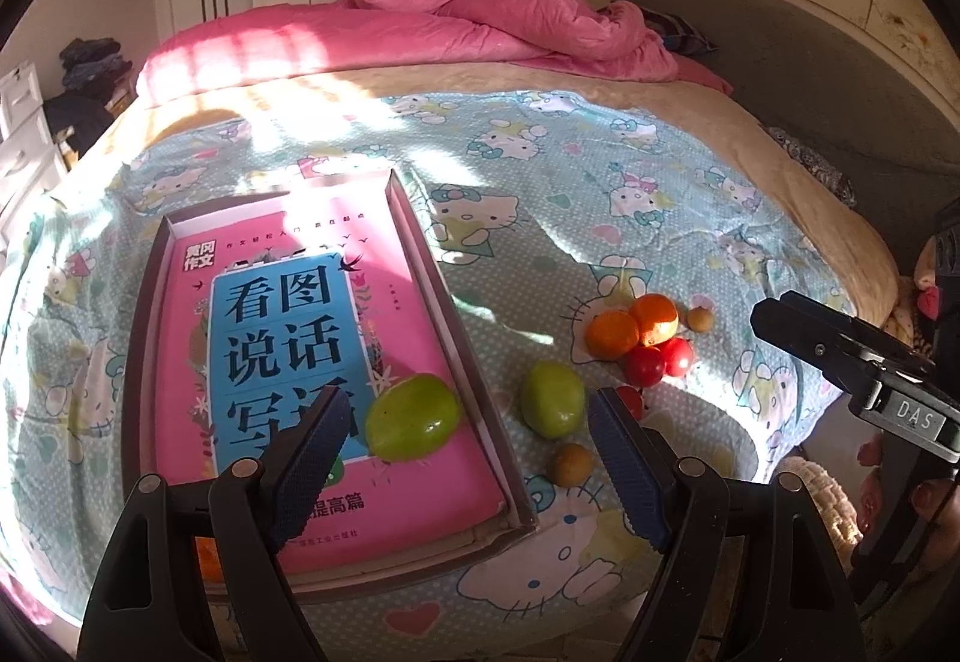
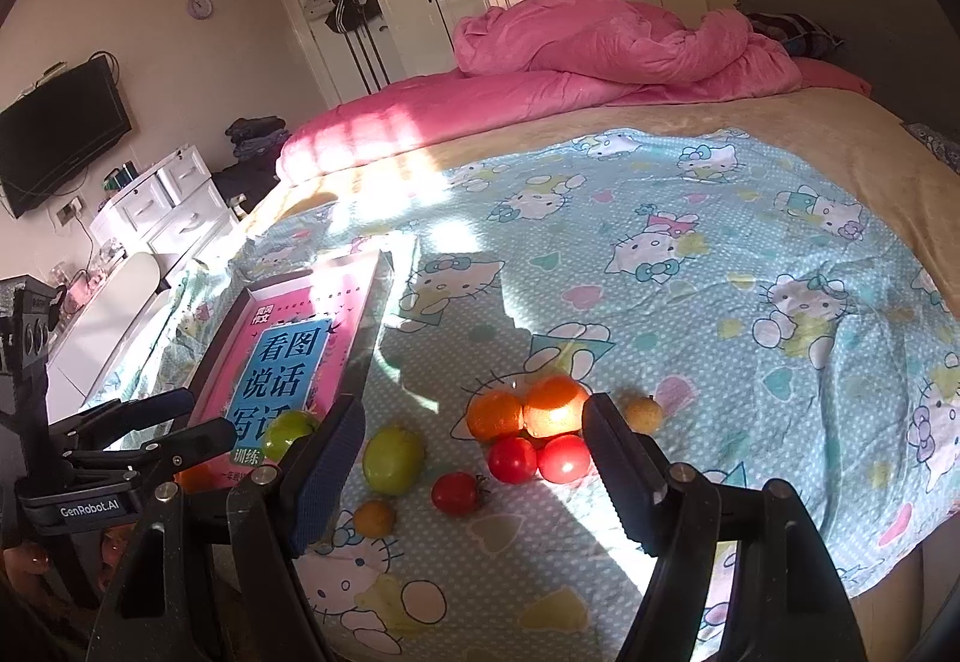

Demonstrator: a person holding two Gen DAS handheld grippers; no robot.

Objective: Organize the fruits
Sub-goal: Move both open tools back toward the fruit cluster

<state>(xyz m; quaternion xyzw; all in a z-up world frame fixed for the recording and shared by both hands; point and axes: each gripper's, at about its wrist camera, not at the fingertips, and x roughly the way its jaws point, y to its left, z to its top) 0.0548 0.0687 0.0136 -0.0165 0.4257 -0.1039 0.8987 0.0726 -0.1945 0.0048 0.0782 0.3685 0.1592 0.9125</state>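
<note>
Left wrist view looks down on a bed spread with a cartoon-cat sheet [image 1: 600, 194], and on it a shallow box lid used as a tray [image 1: 414, 242], lined with a pink picture-writing book [image 1: 282, 338]. One green fruit [image 1: 412, 417] already lies on the book inside the tray; a second green fruit [image 1: 552, 399] sits on the sheet just beside the tray's right wall. Farther right are two oranges [image 1: 633, 327] touching each other, red tomatoes [image 1: 660, 361] against them, and two small brownish fruits [image 1: 572, 464].

The left gripper [image 1: 465, 449] hangs with its jaws apart and empty; the right gripper [image 2: 474, 467] likewise stands apart, clamped on nothing, above the loose pile.

Sorting seems barely begun. The next move probably calls for lowering one gripper around a loose fruit, closing gently, and carrying it over the tray wall.
</note>
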